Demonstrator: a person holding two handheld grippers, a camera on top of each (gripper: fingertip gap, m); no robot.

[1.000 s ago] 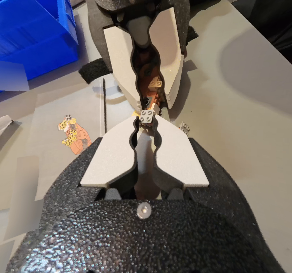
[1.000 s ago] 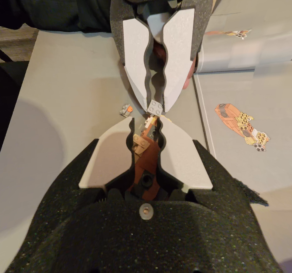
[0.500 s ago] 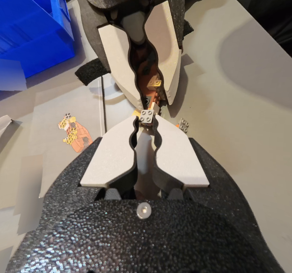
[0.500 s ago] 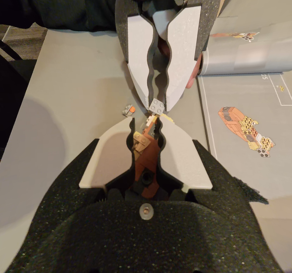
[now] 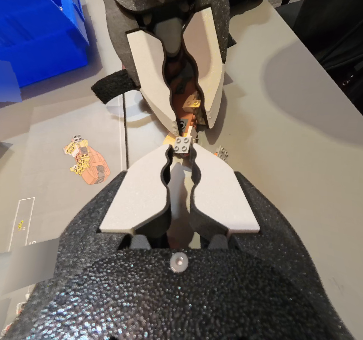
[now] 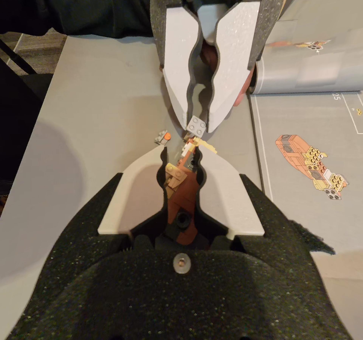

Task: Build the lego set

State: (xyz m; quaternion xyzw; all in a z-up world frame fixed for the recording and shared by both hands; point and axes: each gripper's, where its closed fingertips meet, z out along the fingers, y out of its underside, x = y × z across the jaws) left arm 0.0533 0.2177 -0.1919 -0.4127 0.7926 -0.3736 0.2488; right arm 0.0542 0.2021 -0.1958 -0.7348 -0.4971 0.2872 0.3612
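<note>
My left gripper (image 5: 181,148) is shut on a small grey 2x2 plate (image 5: 182,145), held at its fingertips. My right gripper (image 6: 181,149) is shut on a brown and tan lego model (image 6: 183,191), which lies lengthwise between its fingers. The two grippers face each other tip to tip above the table. The grey plate (image 6: 196,128) sits right at the pointed front end of the model (image 5: 188,102). Whether the two pieces are touching or joined is hidden. The left gripper shows at the top of the right wrist view (image 6: 196,132), and the right gripper at the top of the left wrist view (image 5: 192,130).
A small loose grey piece with an orange stud (image 6: 162,137) lies on the grey table (image 6: 88,94) beside the tips. An open instruction booklet (image 6: 294,124) with pictures of the model lies to one side. A blue bin (image 5: 39,35) stands farther back. A hand (image 6: 242,92) shows behind the left gripper. Only a small space, under 4 cm, lies between the two pairs of fingers.
Both grippers stay shut and tip to tip. They have shifted slightly together over the table. The grey plate remains at the front end of the model.
</note>
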